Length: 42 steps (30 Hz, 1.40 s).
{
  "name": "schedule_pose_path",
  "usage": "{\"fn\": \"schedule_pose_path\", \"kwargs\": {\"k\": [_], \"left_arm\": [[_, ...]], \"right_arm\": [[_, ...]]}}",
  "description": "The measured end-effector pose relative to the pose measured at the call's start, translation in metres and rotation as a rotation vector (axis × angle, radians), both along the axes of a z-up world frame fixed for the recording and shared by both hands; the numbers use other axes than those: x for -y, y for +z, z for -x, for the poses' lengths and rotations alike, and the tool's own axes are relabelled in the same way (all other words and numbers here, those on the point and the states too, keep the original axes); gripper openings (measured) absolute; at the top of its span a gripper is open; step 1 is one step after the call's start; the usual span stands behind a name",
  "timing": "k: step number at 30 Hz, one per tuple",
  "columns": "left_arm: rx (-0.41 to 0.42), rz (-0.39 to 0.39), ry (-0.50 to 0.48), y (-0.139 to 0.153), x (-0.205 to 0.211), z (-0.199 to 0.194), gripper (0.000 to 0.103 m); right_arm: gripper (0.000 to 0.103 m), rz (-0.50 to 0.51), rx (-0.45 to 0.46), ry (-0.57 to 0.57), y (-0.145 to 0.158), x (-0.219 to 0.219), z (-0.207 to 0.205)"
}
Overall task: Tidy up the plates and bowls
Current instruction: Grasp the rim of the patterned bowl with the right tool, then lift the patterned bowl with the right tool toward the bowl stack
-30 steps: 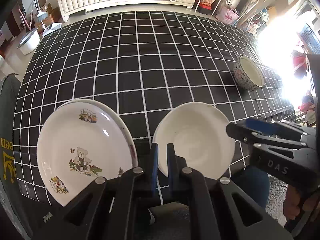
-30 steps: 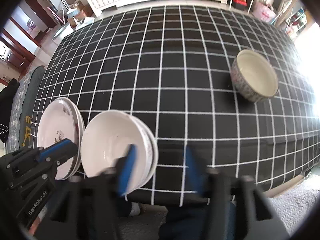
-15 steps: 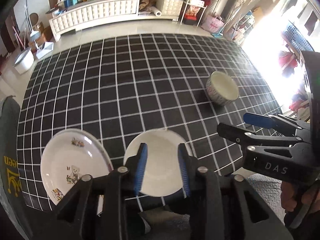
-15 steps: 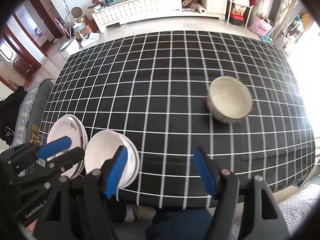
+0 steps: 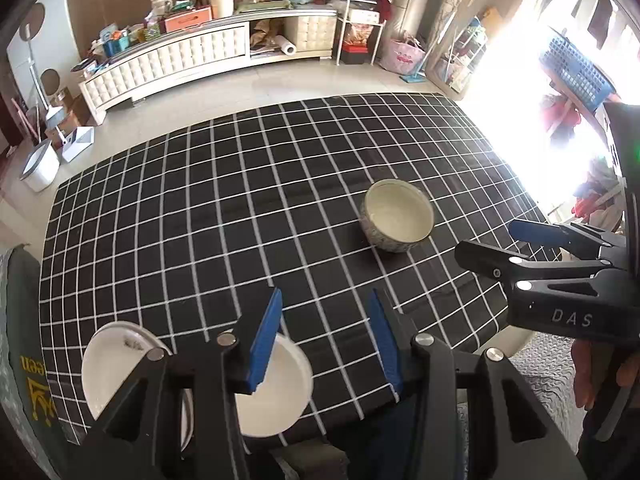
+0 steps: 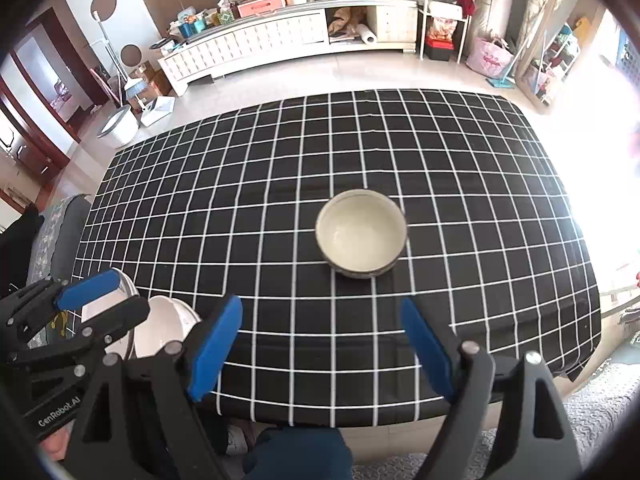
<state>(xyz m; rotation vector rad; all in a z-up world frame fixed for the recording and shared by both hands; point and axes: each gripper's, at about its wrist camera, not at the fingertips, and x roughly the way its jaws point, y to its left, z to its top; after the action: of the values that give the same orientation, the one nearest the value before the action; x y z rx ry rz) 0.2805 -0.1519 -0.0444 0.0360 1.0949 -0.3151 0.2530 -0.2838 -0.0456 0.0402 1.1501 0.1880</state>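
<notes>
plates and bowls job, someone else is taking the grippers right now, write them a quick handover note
Left gripper: open, nothing between its fingers; it has just been opening.
Right gripper: open wide and empty, also just been opening.
Picture plates: stacked at the near left corner of the checked tablecloth.
White shallow bowls: stacked right beside the plates, near the table edge.
Patterned bowl: alone and upright out in the middle-right of the cloth, directly ahead of the right gripper.
Done: the plates and the white bowls are grouped.
Left: likely the patterned bowl, to be brought over to the stacks.
</notes>
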Motion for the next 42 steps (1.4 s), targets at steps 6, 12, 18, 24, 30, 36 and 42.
{"fn": "schedule_pose_path", "kwargs": {"k": [6,12,18,24,30,36,42], "left_arm": [[-0.016,-0.024,-0.033,-0.006,0.033,-0.019,0.043],[-0.070,0.006,-0.067,-0.018,0.059,-0.043,0.043],[-0.085,0.025,-0.084,-0.024,0.078,-0.069,0.043],[-0.134,0.026,-0.091,-0.047,0.091,-0.097,0.042],[-0.237,0.034,-0.051,-0.083,0.094,-0.127,0.037],[-0.278,0.029,-0.030,-0.105,0.098,-0.146,0.032],[-0.297,0.001,-0.042,-0.123,0.104,-0.154,0.024]], "right_arm": [[0.086,0.038,-0.020,-0.019,-0.005,0.025,-0.018],[0.086,-0.010,-0.074,-0.030,-0.018,0.056,-0.038],[0.086,-0.023,-0.097,-0.051,-0.032,0.073,-0.055],[0.086,-0.103,-0.130,-0.079,-0.049,0.087,-0.074],[0.061,-0.130,-0.222,-0.093,-0.074,0.091,-0.100],[0.046,-0.192,-0.287,-0.093,-0.098,0.092,-0.117],[0.034,-0.196,-0.303,-0.084,-0.114,0.089,-0.123]]}}
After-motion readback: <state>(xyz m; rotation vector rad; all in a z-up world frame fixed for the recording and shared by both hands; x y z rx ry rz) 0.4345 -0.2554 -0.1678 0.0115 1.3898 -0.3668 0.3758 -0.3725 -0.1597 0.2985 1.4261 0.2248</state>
